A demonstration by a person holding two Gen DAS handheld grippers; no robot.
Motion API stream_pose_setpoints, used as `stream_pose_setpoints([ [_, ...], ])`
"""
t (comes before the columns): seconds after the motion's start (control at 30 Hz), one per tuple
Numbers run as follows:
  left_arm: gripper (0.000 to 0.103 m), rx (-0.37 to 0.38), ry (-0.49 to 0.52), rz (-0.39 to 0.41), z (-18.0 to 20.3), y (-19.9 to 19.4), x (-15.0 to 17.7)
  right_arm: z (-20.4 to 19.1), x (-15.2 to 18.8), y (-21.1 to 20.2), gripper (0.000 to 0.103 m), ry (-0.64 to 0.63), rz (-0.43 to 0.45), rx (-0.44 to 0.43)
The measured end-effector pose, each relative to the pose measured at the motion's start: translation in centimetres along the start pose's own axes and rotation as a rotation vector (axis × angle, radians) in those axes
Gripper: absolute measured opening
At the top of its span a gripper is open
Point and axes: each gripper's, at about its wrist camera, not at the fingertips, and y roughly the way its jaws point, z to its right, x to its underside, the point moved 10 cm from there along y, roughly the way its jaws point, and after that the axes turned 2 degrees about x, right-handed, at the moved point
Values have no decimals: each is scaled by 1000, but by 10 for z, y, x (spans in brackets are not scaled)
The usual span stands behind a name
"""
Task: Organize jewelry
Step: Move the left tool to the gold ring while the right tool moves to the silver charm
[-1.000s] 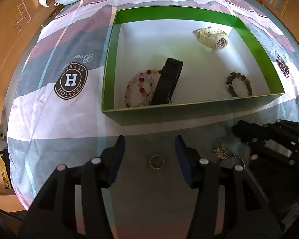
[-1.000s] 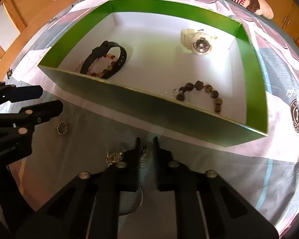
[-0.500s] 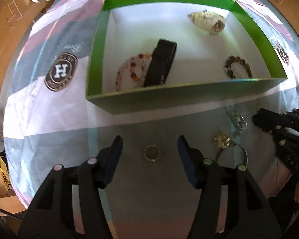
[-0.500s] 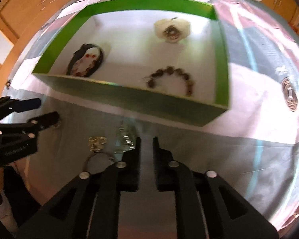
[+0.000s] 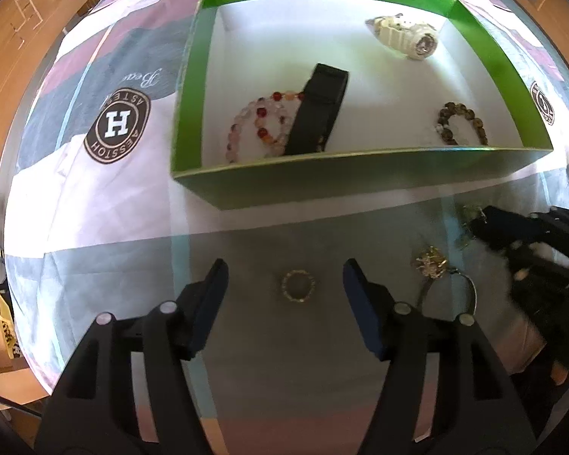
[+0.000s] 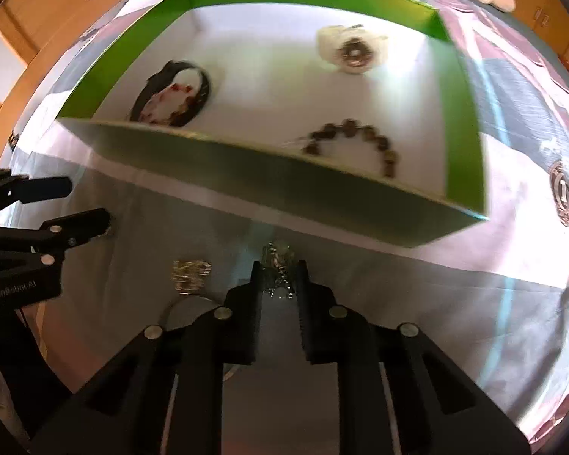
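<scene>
Left gripper [image 5: 284, 284] gaped wide, small ring [image 5: 298, 285] flat on bedspread [image 5: 95, 204] dead between fingers. Right gripper [image 6: 278, 278] pinched glittery piece [image 6: 278, 265], green box [image 6: 269, 185] straight ahead.

one green box [image 5: 360, 182], two bead bracelets [image 5: 263, 125] [image 5: 461, 123], one white watch [image 5: 406, 36], one black band [image 5: 316, 113], one ring [image 5: 299, 285].

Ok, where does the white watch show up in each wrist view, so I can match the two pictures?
Left wrist view: the white watch lies at upper right, in the far right corner of the green box.
Right wrist view: the white watch sits at top, right of centre, near the box's far wall.
Shared landmark: the brown bead bracelet, nearer the camera than the watch in both views.
</scene>
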Motion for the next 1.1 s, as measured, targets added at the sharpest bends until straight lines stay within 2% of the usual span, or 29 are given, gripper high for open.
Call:
stream_pose_setpoints([
  [0.3, 64, 0, -33, -27, -16, 3, 4, 19, -1, -7, 6, 67, 6, -15],
  [0.33, 64, 3, -28, -29, -14, 4, 4, 24, -1, -8, 11, 66, -2, -15],
  [0.37, 63, 7, -22, -29, -12, 5, 4, 24, 0, -7, 22, 67, -5, -13],
  [0.43, 58, 12, 2, -31, -4, 8, 5, 20, 0, -9, 29, 62, 0, -1],
  [0.57, 49, 12, 39, -44, 6, 12, 8, 13, -8, -2, 29, 68, 0, 1],
  [0.77, 47, 9, 4, -108, -3, 27, 15, 23, -11, 4, 29, 103, -11, 7],
  [0.9, 47, -5, 11, -110, -2, 30, 15, 34, -12, -2, 29, 162, 7, -29],
  [1.03, 49, -16, 13, -110, 3, 36, 15, 23, -9, 5, 29, 127, -7, -33],
  [1.1, 51, -22, 13, -109, 7, 38, 14, 17, -8, 8, 34, 104, -12, -27],
])
